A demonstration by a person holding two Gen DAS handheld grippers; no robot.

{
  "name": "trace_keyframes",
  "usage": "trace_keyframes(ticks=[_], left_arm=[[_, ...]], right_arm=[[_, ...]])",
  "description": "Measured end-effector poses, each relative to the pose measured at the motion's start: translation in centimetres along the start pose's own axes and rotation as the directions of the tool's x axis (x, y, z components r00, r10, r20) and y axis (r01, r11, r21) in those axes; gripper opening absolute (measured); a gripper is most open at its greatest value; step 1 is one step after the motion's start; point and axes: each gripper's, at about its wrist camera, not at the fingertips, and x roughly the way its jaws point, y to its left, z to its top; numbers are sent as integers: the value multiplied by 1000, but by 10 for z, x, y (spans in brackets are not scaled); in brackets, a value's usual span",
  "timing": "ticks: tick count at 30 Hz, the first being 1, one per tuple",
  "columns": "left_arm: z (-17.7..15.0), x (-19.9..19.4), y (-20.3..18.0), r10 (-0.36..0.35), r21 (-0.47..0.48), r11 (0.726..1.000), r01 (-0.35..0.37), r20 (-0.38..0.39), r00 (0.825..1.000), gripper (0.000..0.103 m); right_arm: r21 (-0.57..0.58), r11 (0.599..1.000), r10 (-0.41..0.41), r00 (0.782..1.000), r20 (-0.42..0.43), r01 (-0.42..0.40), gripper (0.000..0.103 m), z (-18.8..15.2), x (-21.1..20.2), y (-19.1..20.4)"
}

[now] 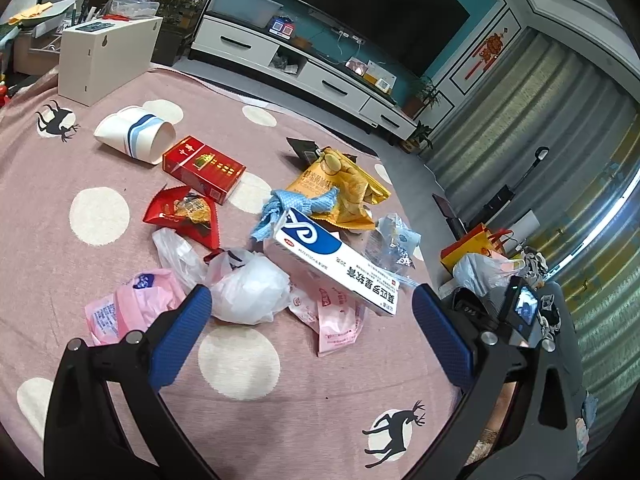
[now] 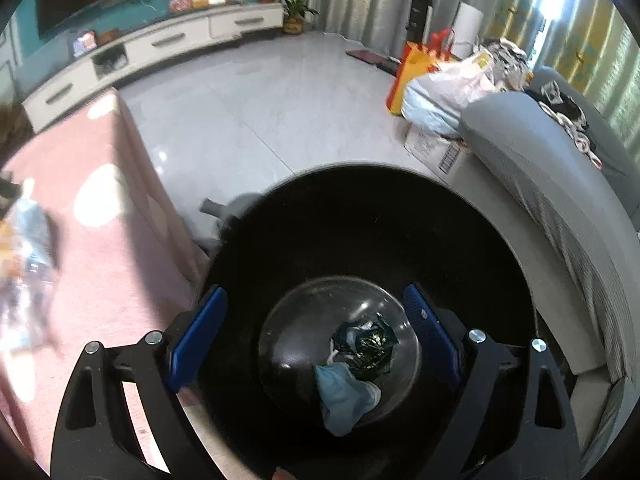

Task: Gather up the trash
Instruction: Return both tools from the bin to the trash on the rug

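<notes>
Your right gripper [image 2: 316, 336], jaws apart and empty, is hovering over the round black bin [image 2: 460, 248] holding two crumpled scraps. Your left gripper [image 1: 312, 312], jaws apart, is facing the white-and-blue cardboard medicine box [image 1: 332, 264] at 12 o'clock on the pink spotted surface [image 1: 240, 400]; close on it next.

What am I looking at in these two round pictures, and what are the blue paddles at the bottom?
Each picture comes from a fisheye camera on a hand-held claw; a person carries one in each hand. The blue paddles are the claw's two fingers.

The left claw is open and empty above a pink spotted cloth strewn with trash: a paper cup, a red carton, a red wrapper, a yellow snack bag, a white and blue medicine box, a crumpled white plastic bag and pink wrappers.

The right claw, also open and empty, hangs over a black bin that already holds a few scraps.
</notes>
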Motion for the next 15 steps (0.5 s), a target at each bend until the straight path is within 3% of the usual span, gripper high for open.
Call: trace_keyframes(ticks=[5, 8, 15], left_arm=[[2, -4, 8, 22, -8, 1000, -22, 13, 1000, 100], [4, -5, 13, 31, -19, 999, -30, 18, 999, 100], [8, -9, 27, 56, -48, 997, -55, 31, 998, 100]], right_arm=[[27, 992, 117, 990, 83, -119, 91, 2, -43, 7], [-11, 973, 230, 964, 130, -230, 91, 1, -76, 23], [-150, 920, 386, 902, 193, -362, 91, -7, -138, 71]])
